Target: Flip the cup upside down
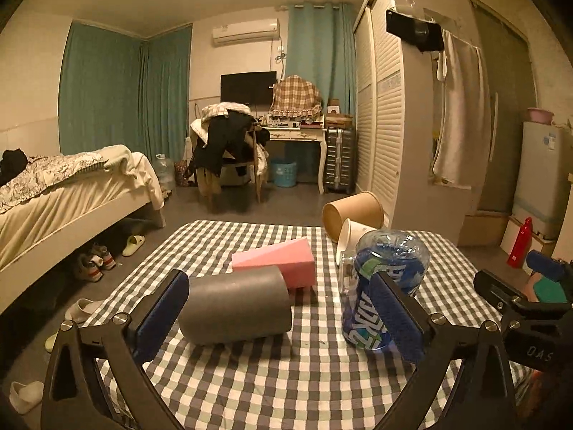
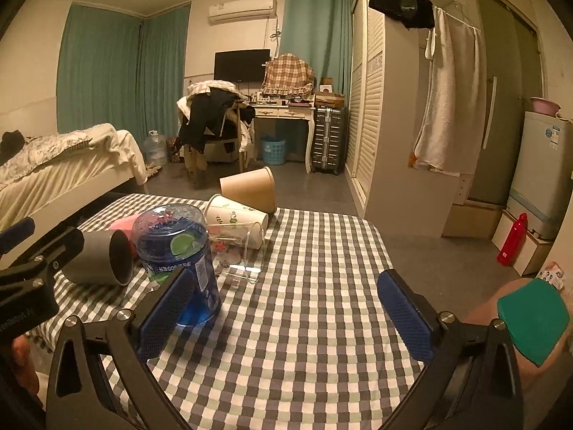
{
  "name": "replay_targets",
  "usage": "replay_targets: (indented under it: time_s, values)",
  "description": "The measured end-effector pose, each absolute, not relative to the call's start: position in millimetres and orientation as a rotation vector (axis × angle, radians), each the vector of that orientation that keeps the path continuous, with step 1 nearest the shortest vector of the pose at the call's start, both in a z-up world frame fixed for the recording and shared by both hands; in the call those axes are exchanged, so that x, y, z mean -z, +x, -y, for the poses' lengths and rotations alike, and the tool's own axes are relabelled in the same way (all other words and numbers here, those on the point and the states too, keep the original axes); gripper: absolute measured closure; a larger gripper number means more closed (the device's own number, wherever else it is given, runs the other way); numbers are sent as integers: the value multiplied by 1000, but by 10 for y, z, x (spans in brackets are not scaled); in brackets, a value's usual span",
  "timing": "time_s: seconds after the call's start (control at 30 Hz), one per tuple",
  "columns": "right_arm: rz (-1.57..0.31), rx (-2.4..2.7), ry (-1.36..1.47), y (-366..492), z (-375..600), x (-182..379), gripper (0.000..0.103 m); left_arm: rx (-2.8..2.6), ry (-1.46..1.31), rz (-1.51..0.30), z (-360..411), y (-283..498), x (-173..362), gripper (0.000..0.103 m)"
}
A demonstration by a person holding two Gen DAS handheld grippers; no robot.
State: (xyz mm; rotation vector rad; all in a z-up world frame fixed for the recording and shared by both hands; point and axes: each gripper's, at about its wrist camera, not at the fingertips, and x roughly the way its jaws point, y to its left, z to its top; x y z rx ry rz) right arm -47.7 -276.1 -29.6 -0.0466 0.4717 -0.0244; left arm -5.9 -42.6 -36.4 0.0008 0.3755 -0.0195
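Observation:
Several cups sit on a checked tablecloth. A grey cup lies on its side between my left gripper's open blue pads; it also shows in the right wrist view. A pink cup lies behind it. A blue clear plastic cup stands upside down by the left gripper's right pad; it shows in the right wrist view next to my right gripper's left pad. My right gripper is open and empty over the cloth.
A brown paper cup, a white printed paper cup and a clear glass mug lie on their sides at the table's far part. A bed stands left, a wardrobe right, a red bottle on the floor.

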Motion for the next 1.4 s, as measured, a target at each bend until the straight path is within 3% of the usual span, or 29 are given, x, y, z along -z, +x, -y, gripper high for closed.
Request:
replay_targets:
  time_s: [1.4]
  values:
    - [-483, 40, -75, -460, 2776, 322, 0, -17, -15, -392, 334, -59, 373, 0]
